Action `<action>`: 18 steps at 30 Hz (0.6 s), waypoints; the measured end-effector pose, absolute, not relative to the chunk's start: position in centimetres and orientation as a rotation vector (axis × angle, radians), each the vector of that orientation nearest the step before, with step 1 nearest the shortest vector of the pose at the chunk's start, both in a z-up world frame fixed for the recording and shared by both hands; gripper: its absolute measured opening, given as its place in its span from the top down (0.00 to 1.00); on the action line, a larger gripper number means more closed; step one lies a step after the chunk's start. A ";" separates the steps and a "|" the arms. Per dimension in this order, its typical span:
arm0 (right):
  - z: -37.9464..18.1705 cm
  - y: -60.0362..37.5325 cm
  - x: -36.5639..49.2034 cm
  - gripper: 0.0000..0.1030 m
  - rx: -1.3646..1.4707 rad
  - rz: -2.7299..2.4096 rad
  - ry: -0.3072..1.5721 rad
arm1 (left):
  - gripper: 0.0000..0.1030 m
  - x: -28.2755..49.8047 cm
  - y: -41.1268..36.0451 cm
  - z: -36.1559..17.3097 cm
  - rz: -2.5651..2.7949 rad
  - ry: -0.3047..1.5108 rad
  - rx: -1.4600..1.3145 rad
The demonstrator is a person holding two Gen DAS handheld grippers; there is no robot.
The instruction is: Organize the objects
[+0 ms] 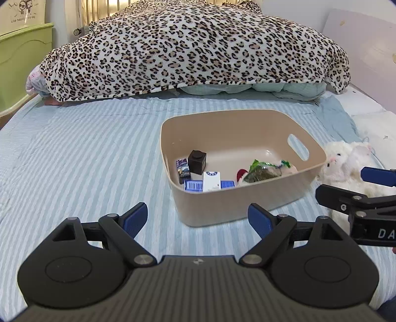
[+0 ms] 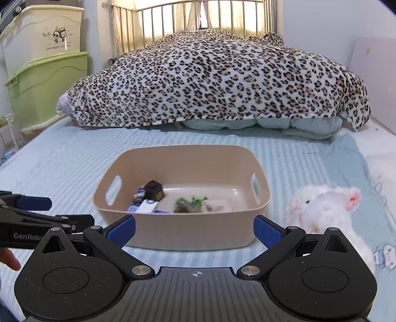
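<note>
While both grippers, left (image 1: 198,218) and right (image 2: 194,231), gape empty, the plush (image 2: 324,210) lies beside the bin (image 2: 183,230).

Smooth matt plastic against soft cloth.

Beige bin (image 2: 183,230) at frame centre: smooth matt plastic. Striped sheet (image 1: 74,153) beneath: woven cloth, lightly ribbed. Leopard blanket (image 2: 217,79) across the top: plush fleece. White toy (image 2: 321,205) at lower right: fluffy fur, pink ears. Right gripper (image 2: 194,231): matt black plastic, blue textured pads (image 2: 267,234), shiny metal pins. Green crate (image 2: 47,86) at upper left: glossy plastic. Bed rails (image 2: 188,17) at top: polished metal.
</note>
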State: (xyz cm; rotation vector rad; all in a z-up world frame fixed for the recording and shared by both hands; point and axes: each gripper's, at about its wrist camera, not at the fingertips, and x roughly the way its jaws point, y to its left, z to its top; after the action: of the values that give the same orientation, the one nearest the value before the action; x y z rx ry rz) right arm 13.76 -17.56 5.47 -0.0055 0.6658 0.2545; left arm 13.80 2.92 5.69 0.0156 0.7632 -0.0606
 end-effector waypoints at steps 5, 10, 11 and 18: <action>5.6 -17.3 11.4 0.00 -0.008 0.264 0.649 | 0.14 11.5 3.1 6.1 -0.064 0.747 -0.007; 6.1 -17.7 9.0 0.00 -0.003 0.265 0.622 | 0.14 9.5 2.7 6.5 -0.066 0.725 0.005; 6.2 -17.9 8.5 0.00 -0.001 0.267 0.622 | 0.14 9.2 2.6 6.5 -0.069 0.725 0.013; 6.4 -18.3 5.7 0.00 0.010 0.263 0.604 | 0.14 6.4 2.1 6.2 -0.089 0.723 0.002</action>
State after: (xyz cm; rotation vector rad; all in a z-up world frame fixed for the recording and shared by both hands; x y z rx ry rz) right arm 5.70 -18.29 6.36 0.0102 0.6039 0.2634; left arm 6.42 2.08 6.17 0.0022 0.7233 -0.0890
